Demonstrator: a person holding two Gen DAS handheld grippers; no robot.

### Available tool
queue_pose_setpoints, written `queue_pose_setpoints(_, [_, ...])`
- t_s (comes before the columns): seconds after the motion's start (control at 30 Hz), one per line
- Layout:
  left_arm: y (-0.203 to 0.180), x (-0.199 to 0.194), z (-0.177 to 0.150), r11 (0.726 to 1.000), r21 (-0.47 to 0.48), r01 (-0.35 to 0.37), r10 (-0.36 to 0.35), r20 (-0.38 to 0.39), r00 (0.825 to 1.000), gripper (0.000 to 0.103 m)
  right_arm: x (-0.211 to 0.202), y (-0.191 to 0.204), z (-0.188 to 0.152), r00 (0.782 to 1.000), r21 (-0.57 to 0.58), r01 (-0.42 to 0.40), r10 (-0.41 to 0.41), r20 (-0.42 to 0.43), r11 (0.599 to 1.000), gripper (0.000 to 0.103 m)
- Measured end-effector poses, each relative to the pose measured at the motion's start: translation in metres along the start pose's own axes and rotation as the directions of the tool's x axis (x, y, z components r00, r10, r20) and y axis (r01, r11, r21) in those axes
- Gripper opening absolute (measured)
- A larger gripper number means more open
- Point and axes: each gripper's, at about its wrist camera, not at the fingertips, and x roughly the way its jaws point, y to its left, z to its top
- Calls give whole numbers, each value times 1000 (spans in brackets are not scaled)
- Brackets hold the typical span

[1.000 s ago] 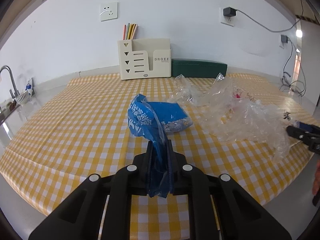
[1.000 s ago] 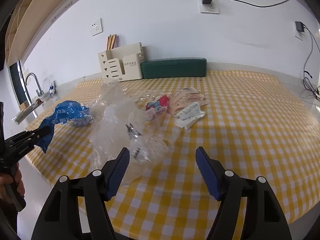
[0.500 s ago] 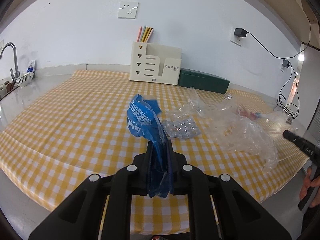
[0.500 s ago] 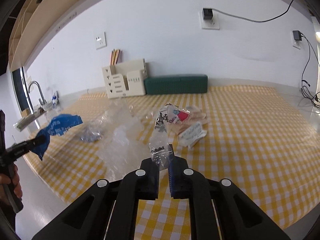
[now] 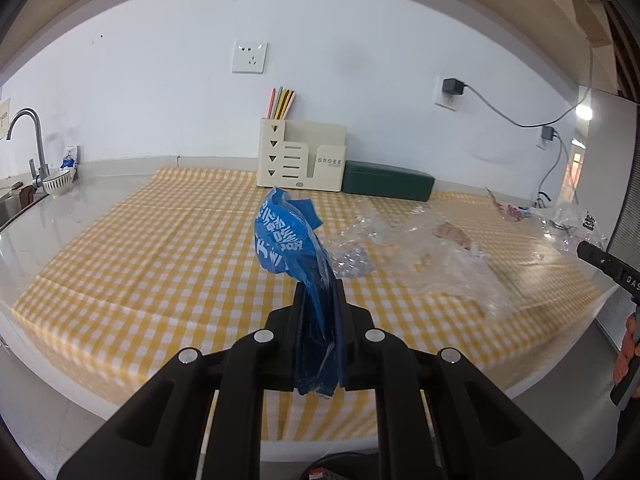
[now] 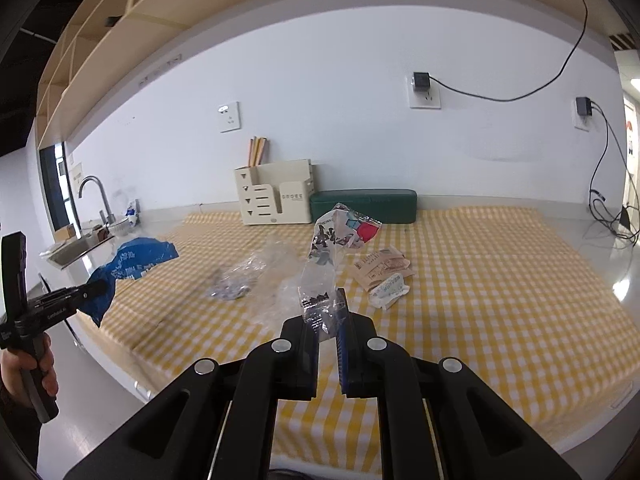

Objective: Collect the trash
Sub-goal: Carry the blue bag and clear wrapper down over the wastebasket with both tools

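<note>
**Both grippers loaded, bin not in sight**

I am in the carry step: each hand has a piece of trash off the checked tablecloth (image 6: 480,280), and neither view shows a bin.

Largest first. The crumpled clear plastic sheet (image 5: 452,264) lies on the cloth ahead and to the right of my left fingers, not yet collected. The blue wrapper (image 5: 298,248) is pinched in my left gripper (image 5: 319,308), jaws clamped on its lower end so the printed part stands up above the fingertips. The printed clear wrapper (image 6: 332,256) sits in my right gripper (image 6: 326,312), jaws closed on its bottom edge, the rest rising up and away from the fingers. Beyond and right of those fingers lie the paper scraps (image 6: 382,276), and to their left a small clear bag of grey bits (image 6: 232,286).

My judgement: the next move calls for finding the bin, keeping both pinches firm because the films are thin and slippery, then returning for the sheet.
</note>
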Motion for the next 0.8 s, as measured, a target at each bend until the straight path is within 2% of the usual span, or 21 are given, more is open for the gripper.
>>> queue_pose_setpoints(0.2, [-14, -52, -23, 999, 50, 16, -16, -4, 1000, 13, -53, 24, -15, 999, 8, -32, 32, 8, 999, 12])
queue_pose_setpoints(0.33, [-22, -86, -45, 997, 74, 38, -38, -6, 999, 13, -89, 44, -32, 996, 13, -88, 88, -11, 996, 12])
queue_pose_setpoints(0.5, [-26, -124, -72, 995, 76, 71, -70, -15, 997, 13, -128, 67, -56, 992, -2, -122, 121, -37, 993, 12])
queue_pose_setpoints(0.63, [-31, -144, -97, 993, 85, 87, -85, -27, 996, 13, -150, 85, -78, 989, -27, -135, 133, -57, 990, 12])
queue_pose_setpoints(0.8, [-40, -148, -129, 990, 87, 110, -104, -70, 992, 13, -162, 101, -118, 982, -26, -163, 159, -102, 986, 12])
